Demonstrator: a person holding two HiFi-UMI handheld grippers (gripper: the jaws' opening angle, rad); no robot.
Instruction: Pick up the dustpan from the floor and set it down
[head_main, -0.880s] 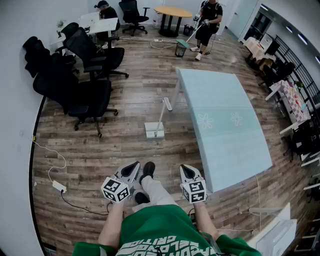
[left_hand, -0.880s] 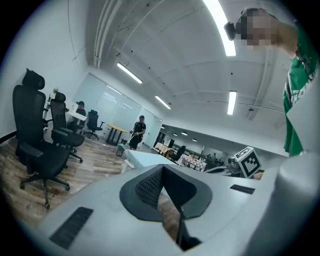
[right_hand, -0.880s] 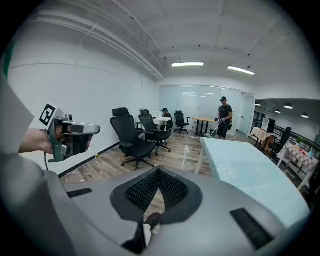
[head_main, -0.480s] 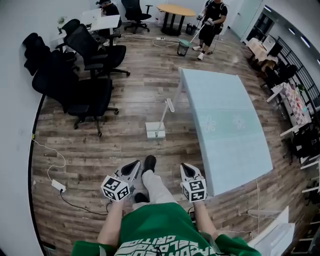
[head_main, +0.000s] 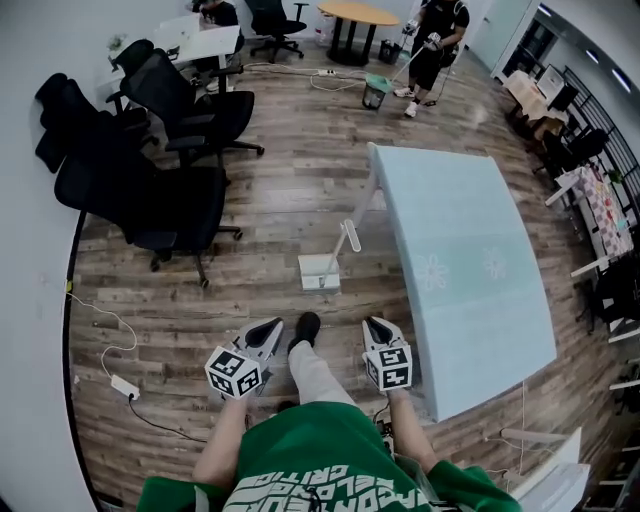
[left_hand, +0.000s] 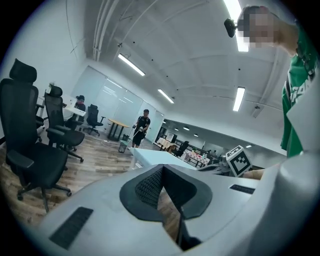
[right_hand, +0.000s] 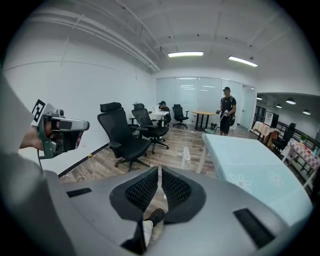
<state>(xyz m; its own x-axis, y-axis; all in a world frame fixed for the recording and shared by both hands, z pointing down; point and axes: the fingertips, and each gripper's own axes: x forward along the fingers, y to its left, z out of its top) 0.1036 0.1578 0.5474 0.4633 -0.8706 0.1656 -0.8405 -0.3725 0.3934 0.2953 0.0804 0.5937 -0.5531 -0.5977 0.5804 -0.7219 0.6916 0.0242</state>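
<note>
The white dustpan (head_main: 319, 271) stands on the wooden floor beside the table's near leg, its long handle (head_main: 349, 236) leaning up and to the right. In the right gripper view the dustpan (right_hand: 186, 156) shows just past the jaws. My left gripper (head_main: 264, 334) and right gripper (head_main: 379, 329) are held at waist height on either side of my leg, well short of the dustpan. Both have their jaws together with nothing between them: the left gripper (left_hand: 162, 168) points nearly level, the right gripper (right_hand: 160, 173) tilts down toward the floor.
A light blue table (head_main: 470, 280) fills the right side. Black office chairs (head_main: 150, 195) crowd the left. A power strip (head_main: 123, 385) and cable lie on the floor at the lower left. Far off, a person (head_main: 438, 35) mops beside a green bin (head_main: 375, 94).
I have stepped forward: my shoe has moved ahead and the dustpan and table now lie closer. Both grippers keep their place before my body, jaws unchanged.
</note>
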